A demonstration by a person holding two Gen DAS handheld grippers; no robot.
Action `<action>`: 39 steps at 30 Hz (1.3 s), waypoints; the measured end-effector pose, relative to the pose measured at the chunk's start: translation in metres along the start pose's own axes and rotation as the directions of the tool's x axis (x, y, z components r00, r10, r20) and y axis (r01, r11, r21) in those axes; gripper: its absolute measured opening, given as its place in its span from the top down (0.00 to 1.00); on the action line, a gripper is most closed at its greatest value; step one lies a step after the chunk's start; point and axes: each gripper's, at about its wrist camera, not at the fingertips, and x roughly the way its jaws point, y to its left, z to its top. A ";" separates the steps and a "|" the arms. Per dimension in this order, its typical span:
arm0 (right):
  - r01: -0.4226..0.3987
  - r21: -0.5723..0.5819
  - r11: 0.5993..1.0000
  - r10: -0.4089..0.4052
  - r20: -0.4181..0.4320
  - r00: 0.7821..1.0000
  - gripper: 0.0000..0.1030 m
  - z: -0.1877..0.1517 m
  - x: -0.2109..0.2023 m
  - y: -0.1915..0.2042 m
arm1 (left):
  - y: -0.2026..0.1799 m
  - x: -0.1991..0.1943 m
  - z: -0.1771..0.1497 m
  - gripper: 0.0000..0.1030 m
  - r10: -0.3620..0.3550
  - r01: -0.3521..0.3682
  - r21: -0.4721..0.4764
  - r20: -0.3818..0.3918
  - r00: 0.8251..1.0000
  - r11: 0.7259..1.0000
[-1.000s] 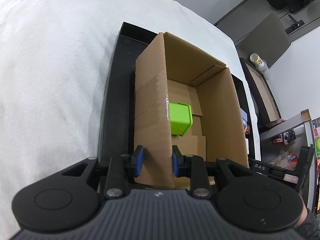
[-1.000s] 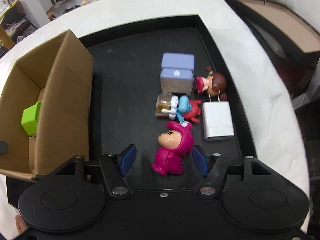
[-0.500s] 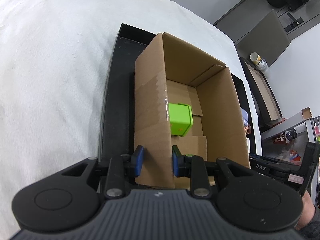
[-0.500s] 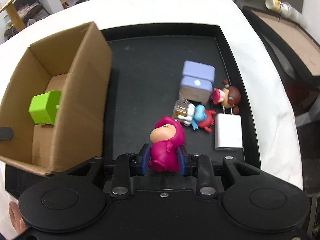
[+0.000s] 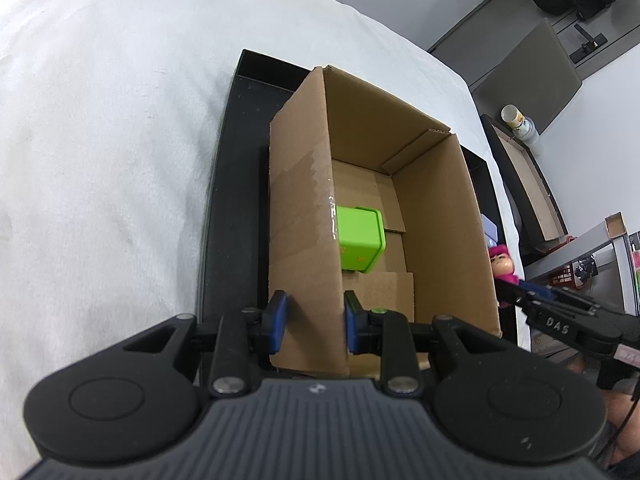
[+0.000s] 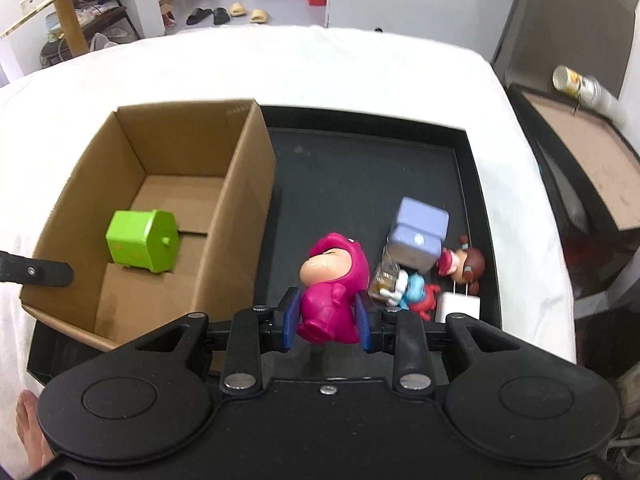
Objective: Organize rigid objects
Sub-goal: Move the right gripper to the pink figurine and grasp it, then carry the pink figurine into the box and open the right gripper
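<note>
White cloth (image 5: 100,152) covers the surface in the left wrist view, broad and bare to the left of a black tray (image 5: 234,184). Grey wall panels and a shelf stand beyond the cloth's far edge.
- Cardboard box (image 5: 440,232): stands upright and open on the tray, against its left rim. Contents: one green cube (image 5: 358,242), lying by the left wall.
- Left gripper (image 5: 313,322): blue pads straddle the box's near left wall, one outside, one inside, narrowly parted and clamped on the cardboard.
- Pink figurine (image 5: 502,262): glimpsed past the box's right wall, above the right gripper's black frame.

Right wrist view: same white cloth (image 6: 320,68), with open floor, slippers and furniture behind it.
- Black tray (image 6: 468,184): far half of its dark floor is bare, offering free room between the box and the right rim.
- Right gripper (image 6: 326,320): pads closed firmly on the pink figurine (image 6: 332,280), gripping its lower body; the head leans toward the box. The figurine appears lifted clear of the tray.
- Cardboard box (image 6: 244,184): to the left of the gripper, holding the green cube (image 6: 142,246) alone.
- Loose items at the tray's right side, clustered and touching: lilac box (image 6: 418,232), brown-haired doll (image 6: 464,266), blue and red figure (image 6: 418,292), small glass jar (image 6: 386,278), white charger (image 6: 458,306).
</note>
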 end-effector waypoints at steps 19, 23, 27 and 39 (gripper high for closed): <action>-0.046 -0.143 0.989 0.059 0.089 0.994 0.72 0.039 -0.023 0.038 | -0.017 -0.001 -0.006 0.74 0.072 -0.075 0.132 0.022 0.997 0.988; -0.052 -0.174 0.983 0.070 0.099 0.993 0.72 0.047 -0.022 0.046 | -0.026 -0.003 -0.009 0.75 0.114 -0.120 0.199 0.040 0.993 0.973; -0.055 -0.203 0.978 0.079 0.110 0.991 0.72 0.054 -0.021 0.055 | -0.032 -0.005 -0.011 0.78 0.141 -0.154 0.242 0.067 0.988 0.958; -0.082 -0.282 0.956 0.120 0.119 0.986 0.72 0.071 -0.008 0.079 | -0.039 -0.006 -0.016 0.80 0.188 -0.211 0.276 0.108 0.976 0.938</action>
